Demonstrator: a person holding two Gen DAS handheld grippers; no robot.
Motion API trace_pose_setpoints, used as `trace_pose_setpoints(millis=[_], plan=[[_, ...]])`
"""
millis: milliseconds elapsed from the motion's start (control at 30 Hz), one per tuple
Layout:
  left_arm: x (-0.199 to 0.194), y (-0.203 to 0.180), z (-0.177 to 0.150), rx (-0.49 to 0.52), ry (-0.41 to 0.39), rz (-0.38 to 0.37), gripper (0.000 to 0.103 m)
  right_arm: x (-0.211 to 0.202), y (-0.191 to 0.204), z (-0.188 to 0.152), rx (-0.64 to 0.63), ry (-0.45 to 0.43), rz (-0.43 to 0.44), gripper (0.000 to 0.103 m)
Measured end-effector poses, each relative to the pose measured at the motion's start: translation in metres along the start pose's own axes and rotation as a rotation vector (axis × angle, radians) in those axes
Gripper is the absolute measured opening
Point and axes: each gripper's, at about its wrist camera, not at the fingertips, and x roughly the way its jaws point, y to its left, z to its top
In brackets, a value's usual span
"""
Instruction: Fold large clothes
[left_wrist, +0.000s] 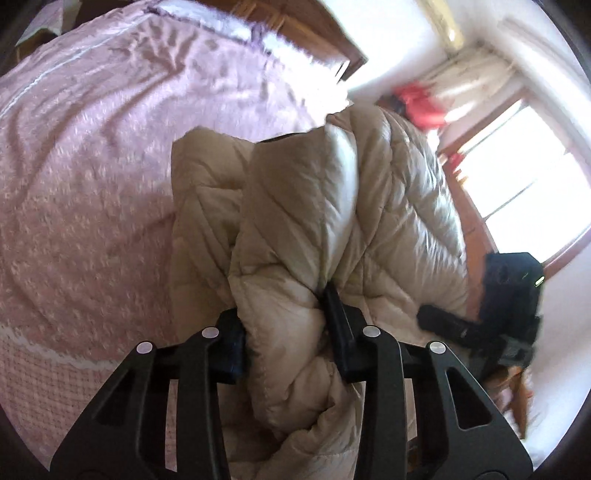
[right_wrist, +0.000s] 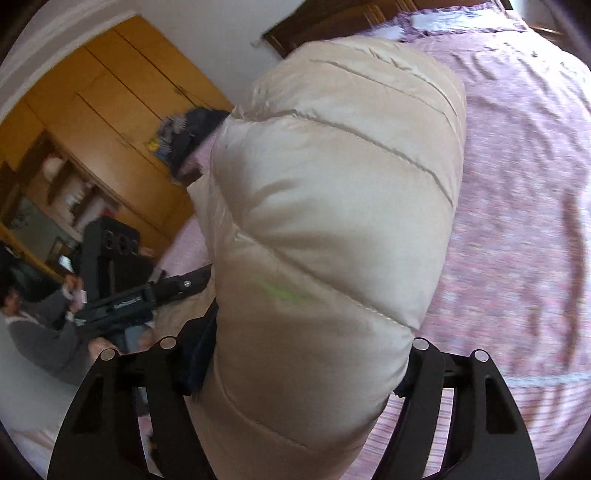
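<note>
A puffy beige quilted jacket (left_wrist: 332, 192) is bunched up over a bed with a pink cover (left_wrist: 92, 166). In the left wrist view my left gripper (left_wrist: 284, 325) is shut on a thick fold of it, the padding bulging between the fingers. The right wrist view is filled by a wide roll of the same jacket (right_wrist: 332, 166), and my right gripper (right_wrist: 303, 365) is shut on it with its jaws far apart. The body of the right gripper (left_wrist: 509, 295) shows at the jacket's right side, and the left one (right_wrist: 118, 299) at the left, held by a hand (right_wrist: 74, 291).
The pink bedcover (right_wrist: 517, 184) spreads wide beside the jacket. A dark wooden headboard (left_wrist: 295, 22) stands at the far end. A bright window (left_wrist: 524, 155) and something red (left_wrist: 417, 103) are on the right. A yellow-brown wardrobe (right_wrist: 110, 92) stands on the left.
</note>
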Motion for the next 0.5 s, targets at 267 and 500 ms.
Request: trace_pose_setpoints(millis=[267, 500], plan=[[0.017, 0.013, -0.04, 0.044, 0.058, 0.26, 0.041, 0.06, -0.012, -0.02, -0.039, 0.108, -0.087, 0.083], [0.018, 0.052, -0.052, -0.04, 0.058, 0.288, 0.049, 0.083, 0.011, -0.029, -0.094, 0.107, -0.179, 0.091]])
